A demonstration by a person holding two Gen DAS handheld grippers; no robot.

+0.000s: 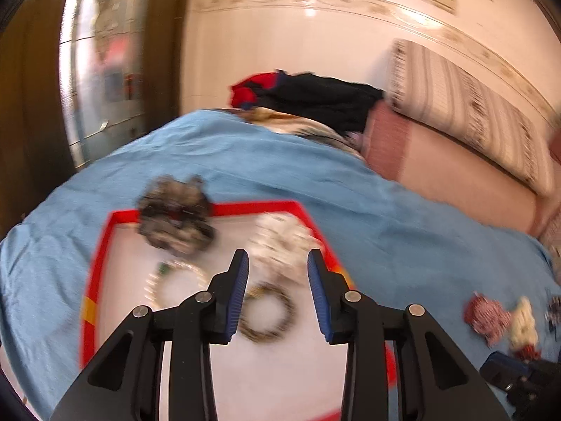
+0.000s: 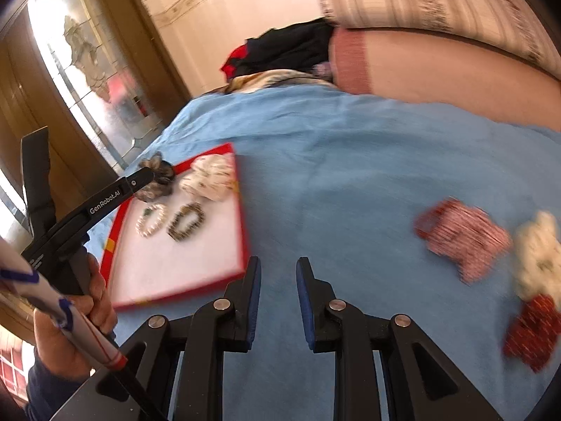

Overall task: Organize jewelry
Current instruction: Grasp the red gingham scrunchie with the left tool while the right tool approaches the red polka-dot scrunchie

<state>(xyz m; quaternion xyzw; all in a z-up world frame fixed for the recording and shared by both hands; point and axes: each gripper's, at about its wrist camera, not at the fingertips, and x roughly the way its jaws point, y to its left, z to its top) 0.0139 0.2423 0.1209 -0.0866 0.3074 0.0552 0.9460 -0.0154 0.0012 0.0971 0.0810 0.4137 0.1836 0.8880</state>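
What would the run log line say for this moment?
tray: red-rimmed white tray holds two scrunchies, two bead bracelets | blue sheet: three scrunchies left | left gripper: open, empty | right gripper: open, empty

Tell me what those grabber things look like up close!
Each gripper is black plastic with two fingers lined by ribbed blue pads, joined by linkage bars with round silver pins. In the right wrist view, the left gripper's side carries white "GenRobot.AI" lettering. The hand holding it wears a dark blue sleeve.

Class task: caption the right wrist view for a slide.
Empty right gripper over blue bedspread, between red-rimmed tray and loose scrunchies.
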